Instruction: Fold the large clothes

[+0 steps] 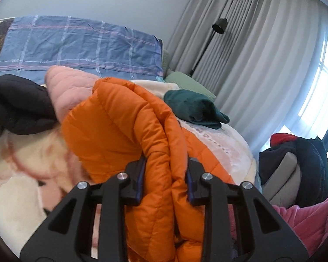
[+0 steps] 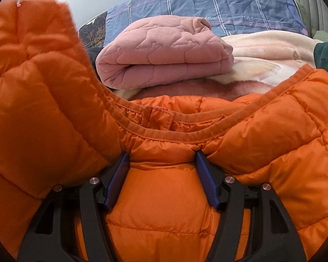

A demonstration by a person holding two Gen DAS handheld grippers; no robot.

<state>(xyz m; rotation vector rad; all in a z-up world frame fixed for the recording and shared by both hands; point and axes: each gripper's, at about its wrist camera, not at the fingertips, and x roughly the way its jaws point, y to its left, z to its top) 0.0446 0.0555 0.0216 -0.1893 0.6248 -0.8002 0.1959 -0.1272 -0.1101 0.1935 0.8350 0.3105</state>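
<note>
Both clamped on the orange puffer jacket: left hand-held gripper pinching a bunched fold, right hand-held gripper gripping below the collar. Mid-fold, I'd say; next, lay it flat on the bed.

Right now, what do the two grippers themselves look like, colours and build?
Both look alike. The left gripper and right gripper each have a matte black frame of angular linkage arms with triangular cut-outs, joined by round silver pins. Each of the two fingers carries a dark blue pad on its inner face. No cables, markings or sleeves show.
</note>
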